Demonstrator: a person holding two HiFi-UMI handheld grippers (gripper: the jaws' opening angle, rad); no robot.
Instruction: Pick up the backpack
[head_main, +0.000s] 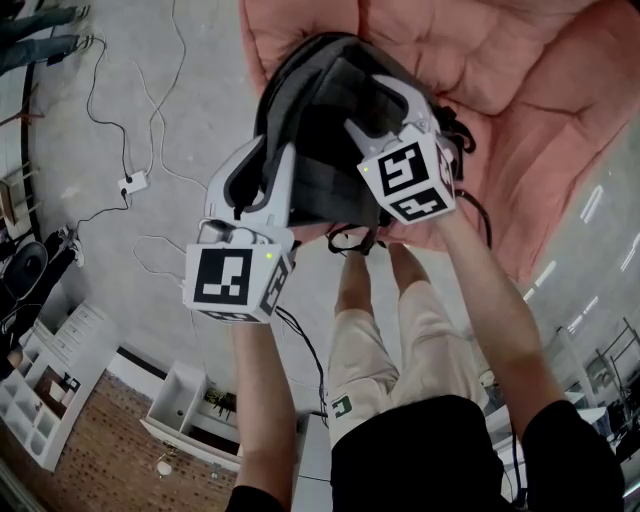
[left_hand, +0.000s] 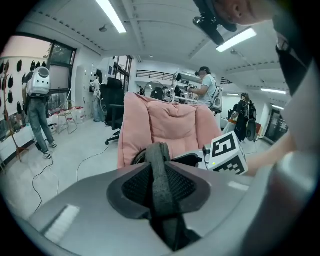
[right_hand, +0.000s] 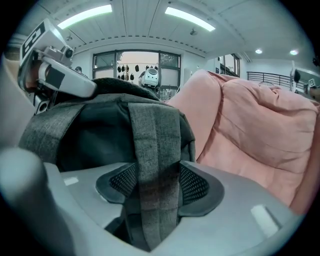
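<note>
Looks onto a wide workshop with a grey floor (head_main: 150, 90), crossed by loose cables (head_main: 97, 110) and lit by strip lights (left_hand: 112, 15) overhead. Shows white shelves (head_main: 60, 370) along one edge, and a person (left_hand: 37, 107) standing well apart by the far wall. Holds no bench here, only a big pink armchair (head_main: 520, 90), with the dark grey backpack (head_main: 330, 130) propped on its cushions.

Left hand-held gripper (left_hand: 159, 187): clamped on a grey shoulder strap (left_hand: 159, 160), dark pads pressing it from both sides. Right hand-held gripper (right_hand: 154, 187): likewise pinching a second, wider strap (right_hand: 152, 145), with the backpack's body just behind it.

Seems to be the end of the grasping step, with both straps taken and the lift not yet clearly begun. Hard to tell whether the backpack's bottom still touches the cushion.

Next calls for raising both hands together and evenly, up and clear of the armchair. Needs a firm pinch kept on the webbing, since smooth straps may slide through the pads under the load. Worth minding the loose ends (head_main: 350, 240) dangling below.
</note>
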